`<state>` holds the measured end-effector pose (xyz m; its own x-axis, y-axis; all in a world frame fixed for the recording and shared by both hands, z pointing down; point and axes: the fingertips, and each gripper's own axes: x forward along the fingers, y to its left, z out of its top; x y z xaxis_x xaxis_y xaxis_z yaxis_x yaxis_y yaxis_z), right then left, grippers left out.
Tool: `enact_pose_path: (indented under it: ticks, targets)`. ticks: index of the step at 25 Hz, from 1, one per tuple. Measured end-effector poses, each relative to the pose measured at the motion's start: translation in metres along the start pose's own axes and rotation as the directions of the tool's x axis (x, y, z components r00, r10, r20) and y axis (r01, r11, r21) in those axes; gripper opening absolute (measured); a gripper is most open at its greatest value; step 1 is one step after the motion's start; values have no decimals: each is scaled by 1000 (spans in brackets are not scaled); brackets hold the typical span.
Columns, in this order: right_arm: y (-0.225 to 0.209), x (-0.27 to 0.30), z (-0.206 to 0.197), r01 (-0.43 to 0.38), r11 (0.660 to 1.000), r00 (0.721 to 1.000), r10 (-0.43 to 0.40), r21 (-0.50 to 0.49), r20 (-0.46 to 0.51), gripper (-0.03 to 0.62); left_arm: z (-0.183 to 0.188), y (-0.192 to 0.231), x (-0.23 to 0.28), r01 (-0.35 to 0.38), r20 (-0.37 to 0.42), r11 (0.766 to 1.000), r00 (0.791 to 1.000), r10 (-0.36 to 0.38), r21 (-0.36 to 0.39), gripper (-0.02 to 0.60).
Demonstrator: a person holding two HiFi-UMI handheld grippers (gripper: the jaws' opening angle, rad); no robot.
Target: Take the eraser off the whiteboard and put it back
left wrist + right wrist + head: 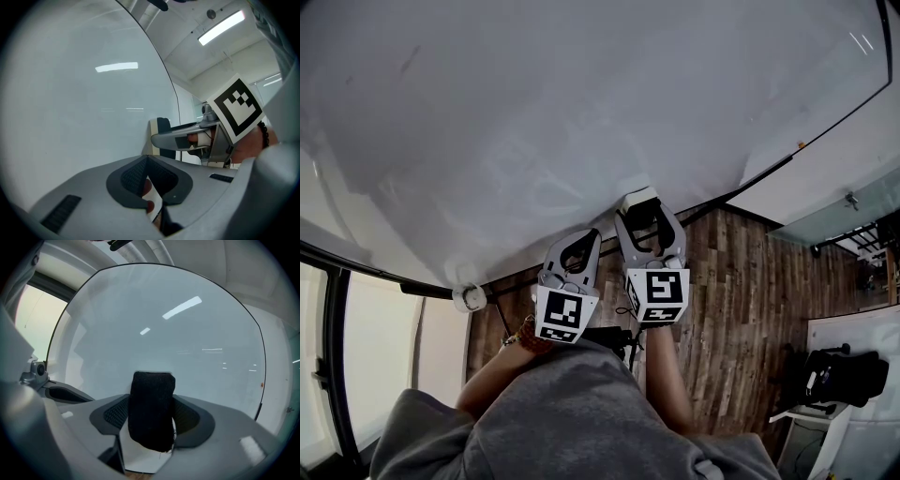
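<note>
The whiteboard point(534, 112) fills the upper head view, wiped and without marks. The eraser point(639, 201), white-backed with black felt point(151, 411), is held by my right gripper point(645, 216), which is shut on it near the board's lower edge. I cannot tell whether the eraser touches the board. In the right gripper view the eraser stands upright between the jaws of the right gripper point(152, 420), with the whiteboard point(164, 329) behind. My left gripper point(579, 246) is just left of it, shut on nothing. From the left gripper point(146, 169) view, the eraser point(158, 136) sits to the right.
A dark frame point(384, 277) runs along the board's lower edge, with a round white fitting point(470, 298) on it. Wooden floor point(741, 300) lies below. A window point(319, 356) is at the left, and a black object point(844, 375) beside white furniture at the right.
</note>
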<state>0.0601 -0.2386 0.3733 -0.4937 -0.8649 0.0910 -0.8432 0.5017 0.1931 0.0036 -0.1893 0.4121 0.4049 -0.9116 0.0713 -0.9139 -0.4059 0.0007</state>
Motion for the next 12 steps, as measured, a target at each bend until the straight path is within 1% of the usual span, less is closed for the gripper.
enact_pose_path:
  ticks: [4,12]
  targets:
    - [0,0,0,6,1000,1000,-6,1,0,287,0,-1,-1,4,0,1000,1000,-4,3,6]
    - [-2,-1,1,22,1000,1000,-22,10,-1,262,0,0,-4,4,-1,1000,1000,-4,2,6]
